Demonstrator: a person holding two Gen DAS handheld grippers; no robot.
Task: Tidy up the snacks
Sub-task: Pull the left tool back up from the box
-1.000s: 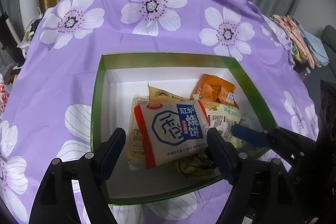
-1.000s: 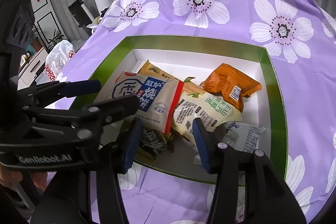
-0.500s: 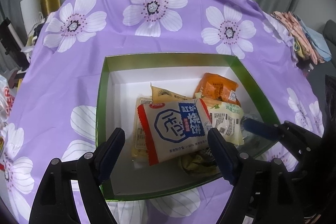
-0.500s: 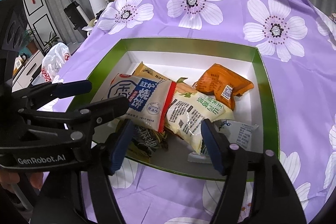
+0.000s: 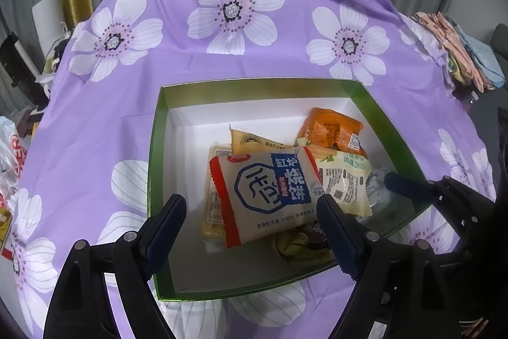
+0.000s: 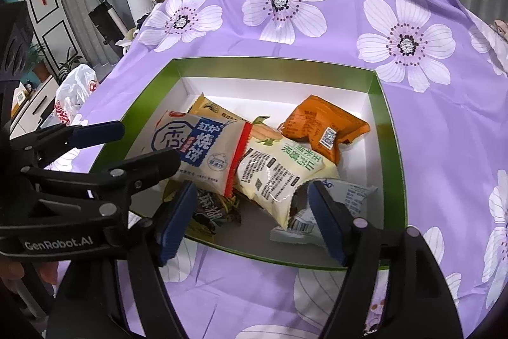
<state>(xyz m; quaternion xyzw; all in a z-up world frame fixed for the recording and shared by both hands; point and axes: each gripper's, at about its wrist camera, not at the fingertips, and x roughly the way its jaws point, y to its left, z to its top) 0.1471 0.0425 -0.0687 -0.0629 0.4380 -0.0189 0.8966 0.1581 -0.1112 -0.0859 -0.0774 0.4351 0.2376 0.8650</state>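
- I'm over the green box (image 5: 155, 148) on the purple cloth (image 5: 127, 104); the snacks sit in its right and near part.
- My left gripper (image 5: 250, 227) is opening, jaws wide, gripping nothing; the biscuit pack (image 5: 263, 189) lies beyond and between the fingers, untouched as far as I can tell.
- That pack tops the pile, face up, long axis running left-right in the left view, red sealed edge at the left end, tilted slightly.
- My right gripper (image 6: 250, 218) is opening too and is empty; its tips hang over the near corner of the pale yellow pack (image 6: 279, 173) and a white pack (image 6: 349, 196).
- Orange pack (image 6: 320, 129) lies toward the far right, skewed diagonally.
- A dark wrapper (image 6: 212, 212) peeks out under the pile.
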